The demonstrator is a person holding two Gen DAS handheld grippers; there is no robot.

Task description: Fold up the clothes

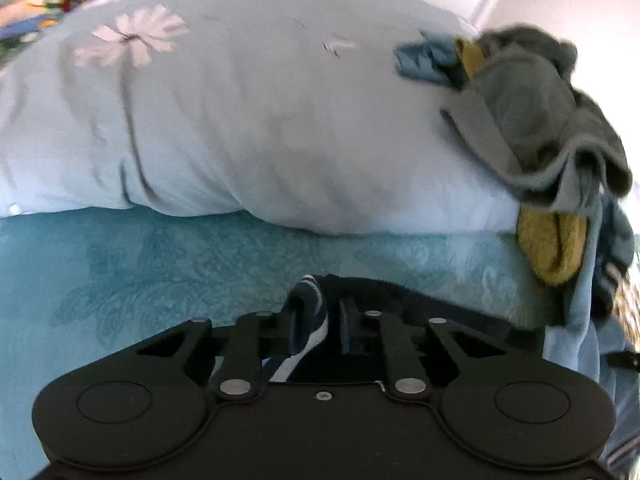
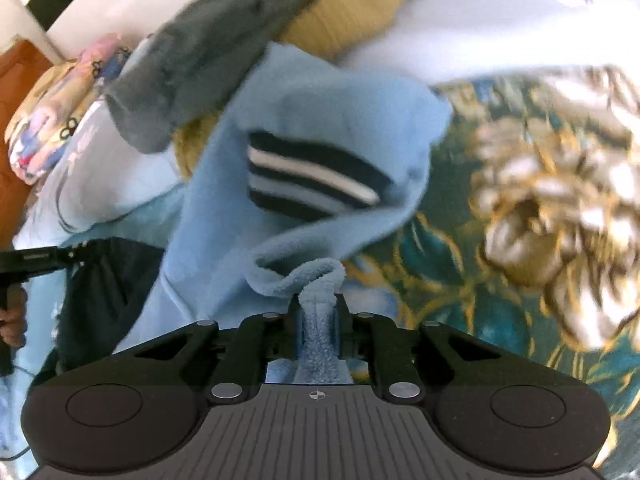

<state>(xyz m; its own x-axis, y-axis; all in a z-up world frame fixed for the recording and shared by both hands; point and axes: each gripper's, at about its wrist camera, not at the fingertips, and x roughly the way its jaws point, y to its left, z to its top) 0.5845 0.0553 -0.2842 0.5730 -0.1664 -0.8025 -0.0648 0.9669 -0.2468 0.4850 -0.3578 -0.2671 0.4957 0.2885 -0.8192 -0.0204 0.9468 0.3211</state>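
Right hand-held gripper (image 2: 318, 314) sits nearest the lens, jaws drawn together and clamped on a bunched fold of the light blue fleece garment (image 2: 304, 120); fleece rises from the jaws and spreads upward across the middle of the right wrist view; a dark cuff with white and pale blue stripes (image 2: 312, 176) shows on it, somewhat blurred.

Left hand-held gripper (image 1: 318, 320), in its own view, jaws close together on a dark striped band of fabric (image 1: 310, 320); a black part of the cloth (image 1: 400, 300) runs rightward from the jaws across the bed; whether that band belongs to the same fleece I cannot tell for certain.

Garment lies on the bed, on a teal patterned bedspread (image 1: 160, 264); a pale blue quilt with pink flowers (image 1: 240, 120) bulges behind it; on the quilt's right end a heap of clothes: grey fleece piece (image 1: 532, 120), mustard-yellow piece (image 1: 548, 244), a blue scrap (image 1: 424, 62) beyond.

Right wrist view: grey piece (image 2: 208, 60) overlaps the blue fleece's upper left edge; mustard knit (image 2: 352, 12) behind; floral teal and gold fabric (image 2: 540, 208) to the right; a hand (image 2: 12, 320) holding the other gripper's handle at far left.
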